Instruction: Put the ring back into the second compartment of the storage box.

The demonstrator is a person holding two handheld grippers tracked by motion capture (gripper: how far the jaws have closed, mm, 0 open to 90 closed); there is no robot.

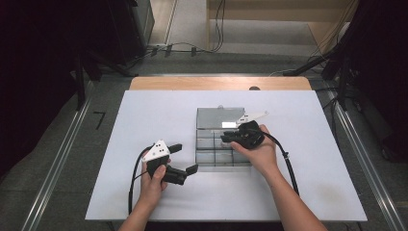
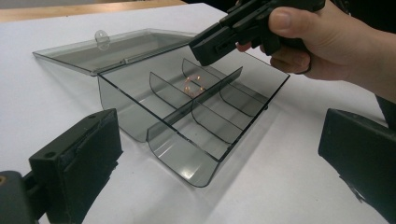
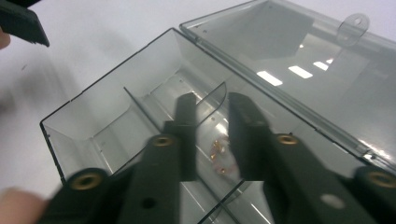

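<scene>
The clear box [image 1: 222, 144] sat near the middle of the white table [image 1: 144, 120], lid [image 1: 219, 118] swung fully open and lying flat on the far side. In the left gripper view the box [image 2: 196, 121] showed its curved dividers [image 2: 208, 123] splitting it into small compartments, and there was a tiny golden thing [image 2: 194, 86] glinting in one of the far cells, too small to name. The right gripper view caught that same speck [image 3: 218, 151] on the box floor, right between its own jaws.

The right gripper [image 1: 230, 137] hung over the box's far right part, tips pointing down into it. Its jaws were parted by a narrow gap, nothing between them, and the golden bit lay below, apart from them. From the left gripper view the right gripper [image 2: 215, 44] came in at the top, the right hand [image 2: 322, 42] wrapped round it, just above the compartments.

The left gripper [image 1: 185, 159] waited on the near left, beside the box and clear of it, jaws spread wide and empty, the left hand [image 1: 154, 180] holding it over bare table. A cable [image 1: 288, 163] trailed back from the right gripper along the forearm.
</scene>
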